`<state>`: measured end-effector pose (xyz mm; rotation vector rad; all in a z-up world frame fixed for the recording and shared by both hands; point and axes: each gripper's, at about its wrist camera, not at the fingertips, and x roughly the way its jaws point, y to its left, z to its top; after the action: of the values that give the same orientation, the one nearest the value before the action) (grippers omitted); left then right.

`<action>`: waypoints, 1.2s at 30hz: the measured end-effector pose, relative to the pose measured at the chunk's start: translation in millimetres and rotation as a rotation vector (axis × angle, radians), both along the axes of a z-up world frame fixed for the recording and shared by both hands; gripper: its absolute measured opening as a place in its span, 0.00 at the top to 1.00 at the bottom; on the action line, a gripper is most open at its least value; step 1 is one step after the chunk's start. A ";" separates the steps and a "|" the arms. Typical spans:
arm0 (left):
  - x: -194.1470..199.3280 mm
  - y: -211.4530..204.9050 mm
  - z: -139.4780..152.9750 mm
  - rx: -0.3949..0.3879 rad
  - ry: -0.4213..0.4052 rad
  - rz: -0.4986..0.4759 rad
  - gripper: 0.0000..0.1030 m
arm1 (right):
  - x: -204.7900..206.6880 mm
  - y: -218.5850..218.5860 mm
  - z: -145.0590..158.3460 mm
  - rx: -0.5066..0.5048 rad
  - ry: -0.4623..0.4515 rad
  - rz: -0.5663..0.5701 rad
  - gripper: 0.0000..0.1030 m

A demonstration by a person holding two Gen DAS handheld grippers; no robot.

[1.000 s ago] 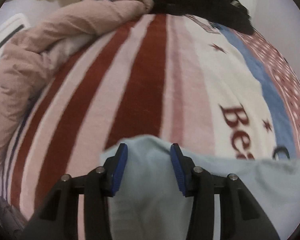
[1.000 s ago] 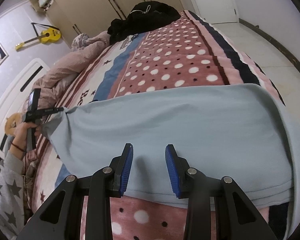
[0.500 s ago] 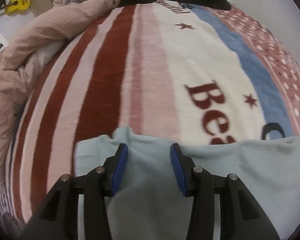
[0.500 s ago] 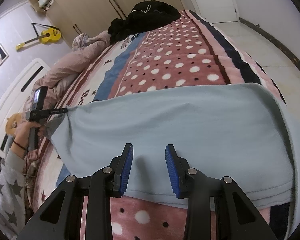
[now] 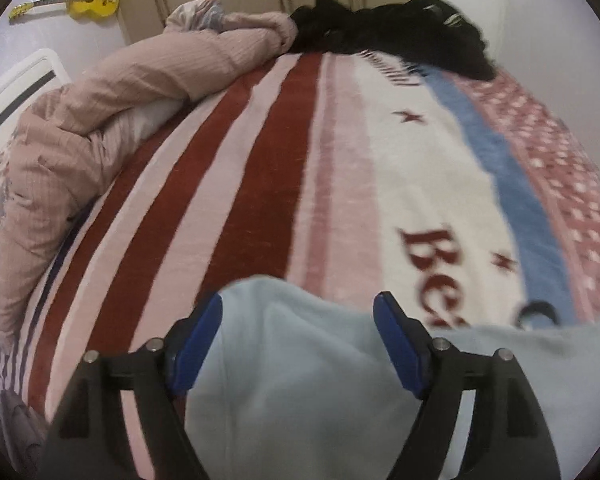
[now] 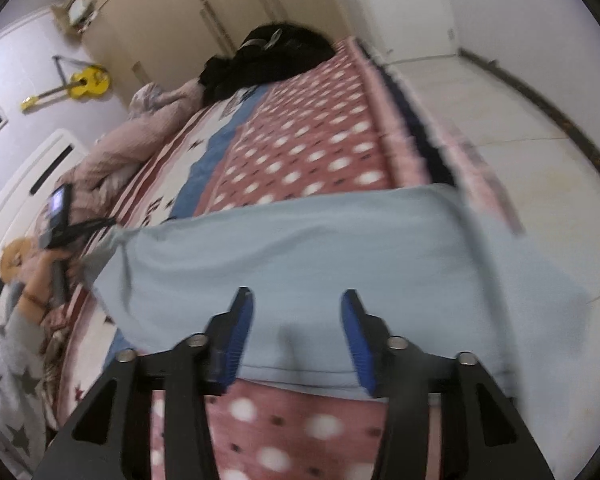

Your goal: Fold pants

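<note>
Light blue pants (image 6: 320,248) lie spread across the patterned bed blanket (image 6: 308,152), one end hanging over the bed's right edge. My right gripper (image 6: 297,298) hovers over their near hem; its jaws are opening, with a small ridge of cloth between the blue pads and no pad pressing on it. In the left wrist view the pants' (image 5: 300,380) rounded end lies between the jaws of my left gripper (image 5: 298,304), which are opening wide and stand off the cloth. The right wrist view also shows the left gripper (image 6: 110,223) at the pants' far left end, held by a hand (image 6: 44,268).
A bunched pink quilt (image 5: 112,112) runs along the bed's left side. A heap of black clothes (image 5: 400,36) lies at the far end. A yellow ukulele (image 5: 88,0) hangs on the wall by the wardrobes. A bare tiled floor (image 6: 520,140) lies right of the bed.
Both grippers' jaws have spread apart and let go of the pants. Both have pulled back and risen a little, and the cloth now lies loose on the blanket.
</note>
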<state>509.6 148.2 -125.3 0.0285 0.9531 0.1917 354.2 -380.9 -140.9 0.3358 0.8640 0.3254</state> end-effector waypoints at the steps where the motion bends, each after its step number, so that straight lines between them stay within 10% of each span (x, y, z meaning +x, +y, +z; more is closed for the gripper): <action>1: -11.1 -5.8 6.1 -0.047 -0.006 -0.021 0.27 | -5.6 -14.4 2.3 -0.011 -0.011 -0.035 0.51; 7: -58.5 -70.0 18.1 -0.146 -0.029 -0.161 0.27 | -32.5 -93.7 -0.4 -0.009 0.009 -0.181 0.33; 15: -98.7 -163.4 3.7 -0.173 0.012 -0.302 0.27 | -50.9 -109.0 -43.4 -0.147 0.134 -0.055 0.27; 18: -106.2 -187.9 -1.5 -0.136 0.012 -0.324 0.27 | -47.6 -109.6 -56.2 -0.190 0.135 -0.051 0.44; 21: -110.4 -198.7 -2.6 -0.130 0.011 -0.334 0.27 | -44.4 -120.8 -47.3 -0.163 0.095 -0.107 0.96; 36: -95.1 -199.0 -3.3 -0.073 0.010 -0.270 0.27 | 44.9 -201.9 -19.9 -0.259 0.115 -0.262 0.97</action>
<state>414.5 -50.8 -128.7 0.0901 0.9550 -0.0928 399.1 -582.8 -160.8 0.2241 0.9508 -0.0498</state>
